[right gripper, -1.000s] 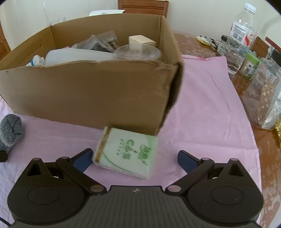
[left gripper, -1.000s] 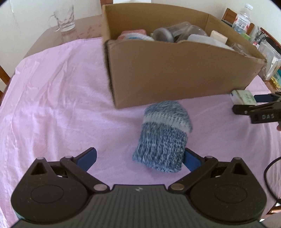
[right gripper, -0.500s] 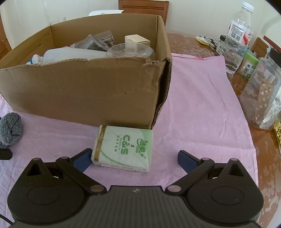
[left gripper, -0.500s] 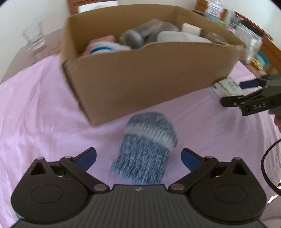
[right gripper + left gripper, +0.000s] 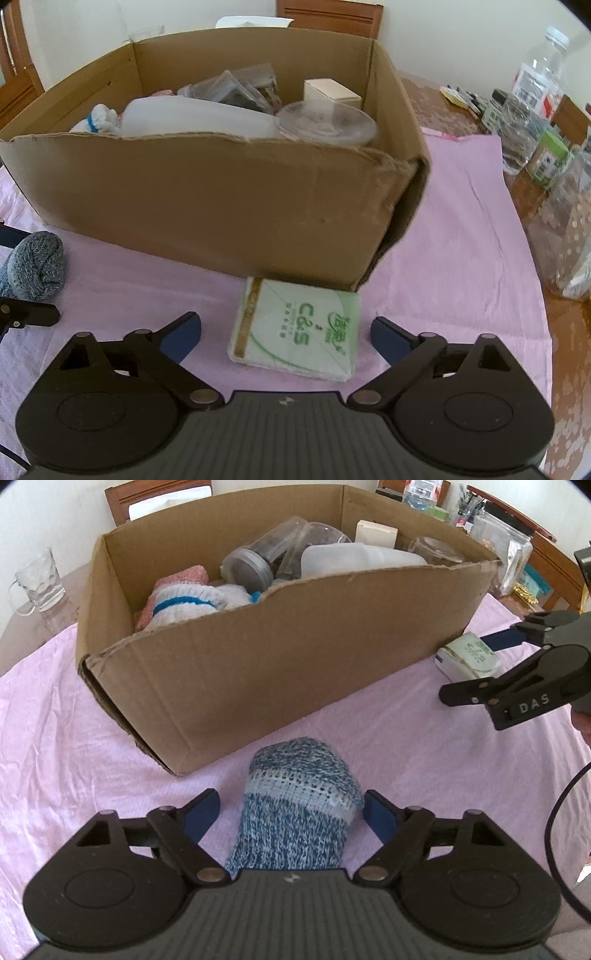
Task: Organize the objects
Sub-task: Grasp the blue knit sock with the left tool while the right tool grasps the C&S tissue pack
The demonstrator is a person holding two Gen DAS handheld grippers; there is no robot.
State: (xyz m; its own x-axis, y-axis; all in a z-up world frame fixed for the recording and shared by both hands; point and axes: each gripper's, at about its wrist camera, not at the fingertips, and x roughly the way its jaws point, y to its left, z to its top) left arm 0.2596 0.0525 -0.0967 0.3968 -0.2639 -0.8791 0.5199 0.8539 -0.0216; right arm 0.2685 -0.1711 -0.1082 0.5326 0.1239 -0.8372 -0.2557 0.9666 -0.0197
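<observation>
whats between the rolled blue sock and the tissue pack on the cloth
Only bare pink cloth lies between the sock and the tissue pack, along the cardboard box front; the right wrist view shows it.

Off my pink tablecloth [image 5: 461,236], a glass mug [image 5: 38,581] is standing on the bare wooden table [image 5: 565,373] at far left. Clear plastic bottles [image 5: 532,96] and a green-lidded jar [image 5: 550,158] are crowding the right edge (contents too blurred to tell). A wooden chair [image 5: 328,13] is showing behind.
</observation>
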